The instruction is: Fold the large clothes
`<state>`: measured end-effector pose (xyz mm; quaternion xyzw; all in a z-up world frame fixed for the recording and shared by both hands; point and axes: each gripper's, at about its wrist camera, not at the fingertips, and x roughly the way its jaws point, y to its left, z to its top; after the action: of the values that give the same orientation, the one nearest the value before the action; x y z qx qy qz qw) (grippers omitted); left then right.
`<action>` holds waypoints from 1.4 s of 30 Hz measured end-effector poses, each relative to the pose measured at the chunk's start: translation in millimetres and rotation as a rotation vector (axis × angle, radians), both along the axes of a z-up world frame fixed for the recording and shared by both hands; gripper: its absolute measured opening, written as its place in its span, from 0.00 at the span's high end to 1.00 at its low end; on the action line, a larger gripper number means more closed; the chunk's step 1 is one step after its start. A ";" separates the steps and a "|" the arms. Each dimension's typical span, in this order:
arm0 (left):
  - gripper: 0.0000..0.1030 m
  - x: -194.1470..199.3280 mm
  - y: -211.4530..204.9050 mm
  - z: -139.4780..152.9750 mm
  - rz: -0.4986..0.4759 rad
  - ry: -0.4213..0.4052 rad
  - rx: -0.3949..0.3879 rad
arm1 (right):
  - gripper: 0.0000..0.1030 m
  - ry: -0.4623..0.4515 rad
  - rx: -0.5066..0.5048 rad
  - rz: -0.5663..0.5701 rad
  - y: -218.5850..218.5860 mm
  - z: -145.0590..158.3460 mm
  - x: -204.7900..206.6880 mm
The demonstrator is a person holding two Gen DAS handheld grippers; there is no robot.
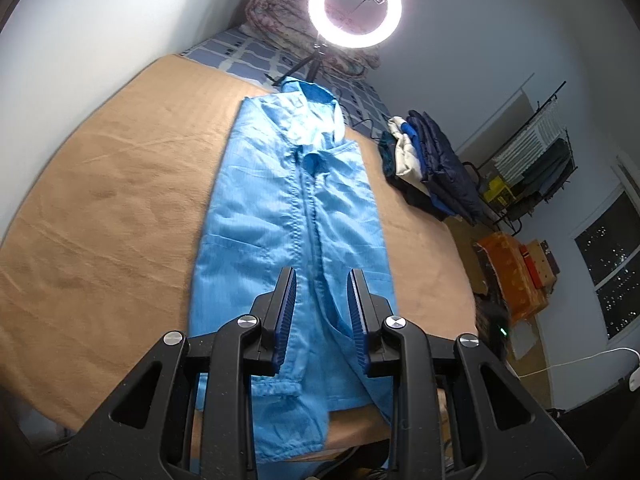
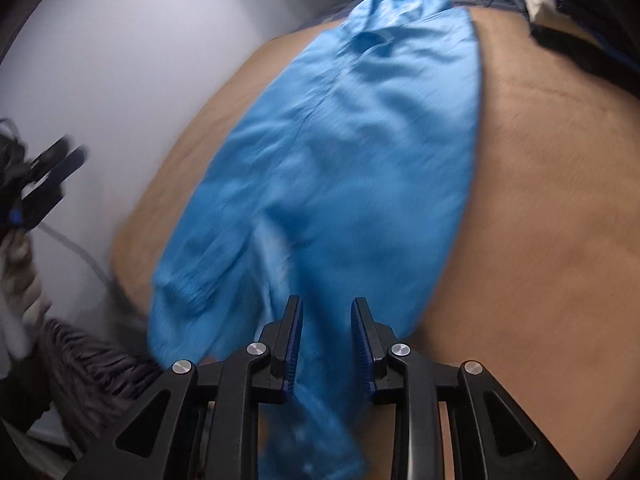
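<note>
Blue jacket (image 1: 288, 208) lies lengthwise on the bed (image 1: 100, 200); left gripper (image 1: 322, 280) and right gripper (image 2: 326, 308) both have fingers spread, gripping nothing.

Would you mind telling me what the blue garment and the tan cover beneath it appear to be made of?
The blue garment looks like a thin, light woven synthetic, perhaps nylon or polyester: slight sheen, fine crisp wrinkles, stitched zipper seam. The tan cover looks like a soft, matte napped fabric, possibly fleece or brushed blanket: fuzzy surface, darker brush marks. Both are judged from appearance only.
</note>
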<state>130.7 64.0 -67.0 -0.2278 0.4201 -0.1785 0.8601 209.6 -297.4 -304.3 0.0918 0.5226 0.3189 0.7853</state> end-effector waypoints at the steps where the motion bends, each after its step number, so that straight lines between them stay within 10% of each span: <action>1: 0.76 0.2 1.7 -2.0 0.006 0.002 0.004 | 0.74 0.003 0.010 0.011 4.8 -0.5 -4.6; 9: 0.76 -4.9 23.3 -32.6 0.043 0.064 0.043 | 0.69 0.008 0.038 0.248 78.5 4.9 -74.7; 13: 0.58 -3.8 32.3 -55.9 0.029 0.115 0.030 | 0.68 -0.092 -0.005 0.127 48.5 25.8 -76.2; 15: 0.52 -2.2 36.0 -72.5 0.024 0.152 0.005 | 0.44 -0.117 -0.034 0.012 24.6 28.8 -65.4; 19: 0.52 3.1 43.7 -119.4 0.021 0.286 -0.086 | 0.39 -0.067 -0.024 -0.146 -24.7 6.8 -38.6; 25: 0.52 6.6 51.7 -179.2 0.042 0.449 -0.270 | 0.46 0.074 0.115 -0.227 -57.2 -41.5 -17.3; 30: 0.53 9.0 36.4 -177.4 -0.017 0.423 -0.260 | 0.55 0.109 0.220 -0.208 -58.5 -51.7 -16.8; 35: 0.86 6.2 22.4 -177.8 -0.070 0.417 -0.188 | 0.74 0.130 0.261 -0.177 -48.5 -57.8 -17.4; 37: 0.90 3.6 19.9 -176.3 -0.083 0.403 -0.163 | 0.92 0.135 0.253 -0.156 -43.3 -58.7 -16.8; 42: 0.95 -9.1 19.4 -166.3 -0.096 0.384 -0.160 | 1.00 0.121 0.237 -0.146 -42.0 -50.7 -23.8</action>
<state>121.6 83.3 -233.3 -0.3049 0.5711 -0.2056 0.7339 185.8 -339.4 -355.1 0.2408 0.5196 0.3143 0.7571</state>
